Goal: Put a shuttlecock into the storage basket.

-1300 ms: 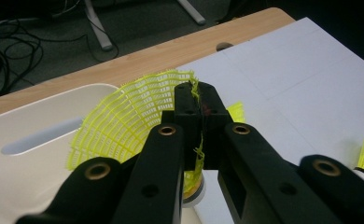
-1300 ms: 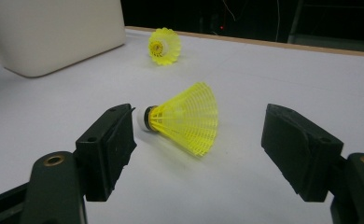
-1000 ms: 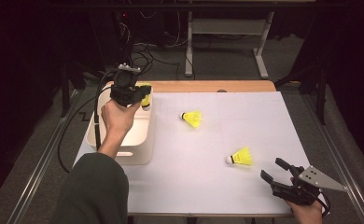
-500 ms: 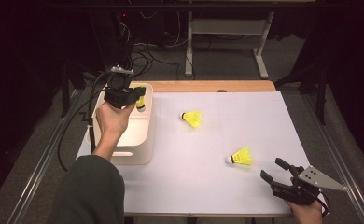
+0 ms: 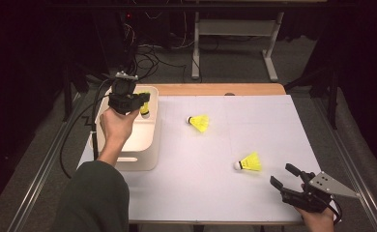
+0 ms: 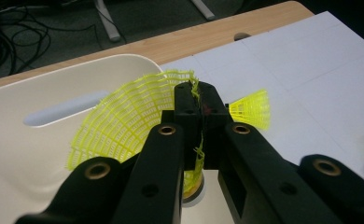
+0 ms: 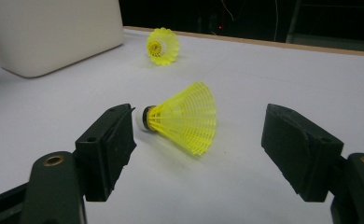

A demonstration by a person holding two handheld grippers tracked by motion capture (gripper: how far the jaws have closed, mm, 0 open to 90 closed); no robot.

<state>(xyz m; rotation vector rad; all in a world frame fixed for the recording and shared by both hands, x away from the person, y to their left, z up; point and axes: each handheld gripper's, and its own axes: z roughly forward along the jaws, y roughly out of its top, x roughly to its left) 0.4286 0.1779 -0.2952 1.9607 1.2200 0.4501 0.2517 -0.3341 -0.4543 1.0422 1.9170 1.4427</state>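
Left gripper (image 5: 139, 99): held over the far end of the white bin (image 5: 148, 145) at the table's left side. Jaws closed on the yellow mesh skirt of a held shuttlecock (image 6: 124, 123). The left gripper view shows the skirt pinched flat between the pads, its cork end hanging below the jaws above the bin floor; the high view shows just a bit of yellow beside the gripper (image 6: 201, 107).

Right gripper (image 5: 285, 181): at the table's near right corner, jaws wide open, nothing between the pads. The right gripper view puts the near shuttlecock (image 7: 185, 116) just beyond the jaw tips (image 7: 199, 149), lying on its side, white cork toward the left jaw, apart from both.

Near shuttlecock (image 5: 249, 163): high view places it on the table (image 5: 254, 125), near the right gripper.

Far shuttlecock (image 5: 198, 122): mid-table, lying on its side, well apart from both grippers. Right gripper view shows its open skirt (image 7: 162, 45) facing the camera, beside the bin wall (image 7: 54, 32); left gripper view shows its skirt edge (image 6: 252, 108) past the jaws.
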